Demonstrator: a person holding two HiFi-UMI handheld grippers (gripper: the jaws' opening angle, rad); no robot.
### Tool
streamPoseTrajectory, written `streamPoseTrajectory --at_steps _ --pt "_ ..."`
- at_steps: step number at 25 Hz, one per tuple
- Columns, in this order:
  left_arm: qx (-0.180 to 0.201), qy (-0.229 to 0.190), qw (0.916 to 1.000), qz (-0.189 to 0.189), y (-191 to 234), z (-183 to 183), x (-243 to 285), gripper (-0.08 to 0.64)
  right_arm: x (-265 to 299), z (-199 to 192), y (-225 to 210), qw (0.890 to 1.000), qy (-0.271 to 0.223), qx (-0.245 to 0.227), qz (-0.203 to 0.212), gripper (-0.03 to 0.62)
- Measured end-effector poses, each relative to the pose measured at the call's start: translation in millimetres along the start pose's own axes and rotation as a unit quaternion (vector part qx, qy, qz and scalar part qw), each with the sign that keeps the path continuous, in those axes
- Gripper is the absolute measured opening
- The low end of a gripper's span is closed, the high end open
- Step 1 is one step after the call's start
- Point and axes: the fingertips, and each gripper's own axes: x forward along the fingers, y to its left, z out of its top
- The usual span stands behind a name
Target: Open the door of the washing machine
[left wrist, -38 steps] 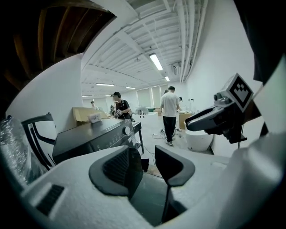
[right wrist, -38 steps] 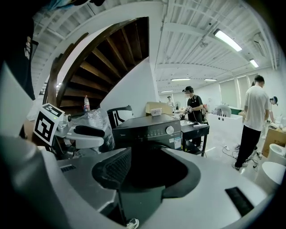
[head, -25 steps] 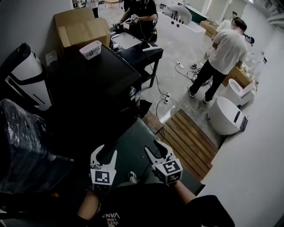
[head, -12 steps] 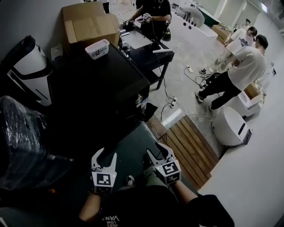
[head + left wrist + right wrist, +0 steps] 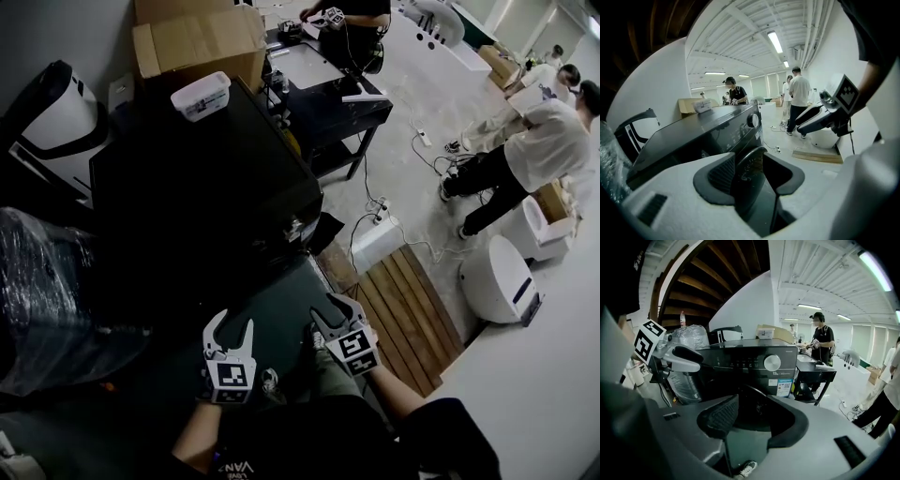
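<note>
The black front-loading washing machine (image 5: pixel 206 187) stands ahead of me; its top fills the middle of the head view. In the left gripper view its silver knob (image 5: pixel 752 120) and round dark door (image 5: pixel 749 161) show beyond the jaws. The right gripper view faces the control panel, knob (image 5: pixel 772 363) and door (image 5: pixel 757 411) head-on. My left gripper (image 5: pixel 230 328) and right gripper (image 5: pixel 330 309) hover side by side in front of the machine, short of the door. Both are open, with nothing between the jaws. The door is shut.
A white plastic box (image 5: pixel 201 96) sits on the machine's top, with cardboard boxes (image 5: pixel 197 42) behind. A plastic-wrapped bulk (image 5: pixel 47 291) stands at the left. To the right are a wooden pallet (image 5: pixel 403 300), a white round appliance (image 5: pixel 502 277), floor cables and a person (image 5: pixel 534 155). Another person works at a black desk (image 5: pixel 328 84).
Both grippers have come down and closer to the machine's front, staying open. The person on the right has walked farther right.
</note>
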Motion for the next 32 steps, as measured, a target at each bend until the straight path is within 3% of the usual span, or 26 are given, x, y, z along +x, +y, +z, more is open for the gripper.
streamPoseTrajectory --at_steps 6,15,19,23,32 --pt "0.026 0.048 0.9984 0.011 -1.3 -5.5 51.7 0.18 56.6 -8.7 -38.5 0.998 0.024 -0.028 0.046 0.179" --pt "0.09 0.1 0.9908 0.002 -12.7 -9.0 117.2 0.179 139.6 -40.8 -70.4 0.982 0.082 -0.133 0.108 0.186" --pt "0.124 0.138 0.9827 0.006 -10.0 -20.3 139.7 0.179 168.6 -51.2 -79.0 0.965 0.101 -0.204 0.127 0.186" --pt "0.126 0.174 0.9765 0.011 -5.0 -34.2 155.4 0.181 192.3 -58.1 -81.7 0.946 0.111 -0.267 0.149 0.186" --pt "0.159 0.201 0.9665 0.013 -3.6 -45.2 176.7 0.184 225.5 -74.7 -78.9 0.906 0.115 -0.343 0.218 0.186"
